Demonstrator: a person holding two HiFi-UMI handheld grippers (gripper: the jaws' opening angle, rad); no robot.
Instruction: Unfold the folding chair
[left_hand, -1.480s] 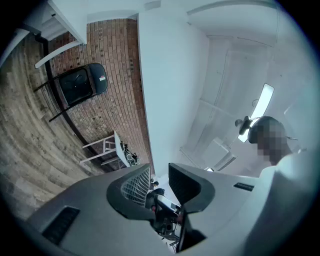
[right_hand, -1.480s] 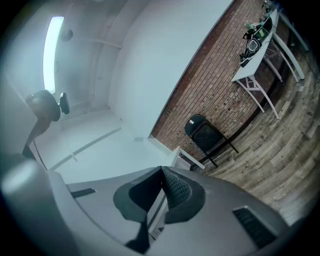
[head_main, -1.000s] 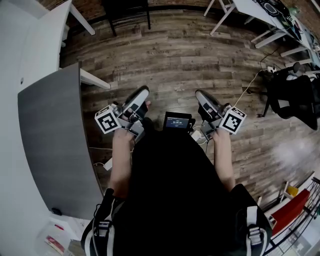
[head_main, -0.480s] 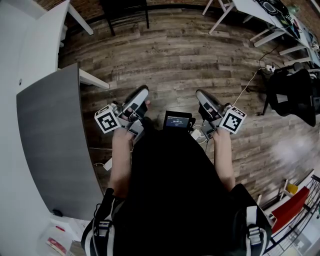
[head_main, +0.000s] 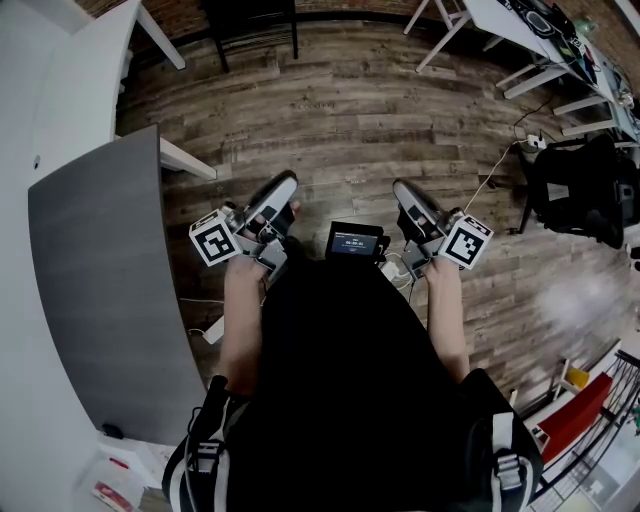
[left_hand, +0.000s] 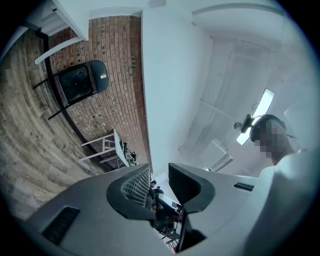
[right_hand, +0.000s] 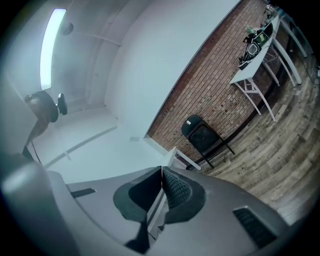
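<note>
Looking down, we hold both tools level at our waist above the brown wood-plank floor (head_main: 350, 110). The left gripper (head_main: 283, 185) and the right gripper (head_main: 405, 190) point away from our body, and each carries a cube with square black-and-white markers. In the left gripper view, the left gripper (left_hand: 159, 172) has its ribbed pads standing slightly apart. Only the far room shows through the narrow gap, and nothing sits between them. In the right gripper view, the right gripper (right_hand: 161, 172) has its pads pressed flat together on nothing.

The black metal folding chair (head_main: 250, 25) stands well apart from both grippers, at the far side of the floor. From the head view its upper part is cut off by the frame edge. Both gripper views show the chair (left_hand: 80, 82) (right_hand: 202, 134) whole against the red brick wall (left_hand: 117, 90). It is small there and bent by the lens, so we cannot tell how far its seat is opened.

A dark grey rectangular tabletop (head_main: 110, 280) lies at our left, and its near end is hidden behind our arm and body.
</note>
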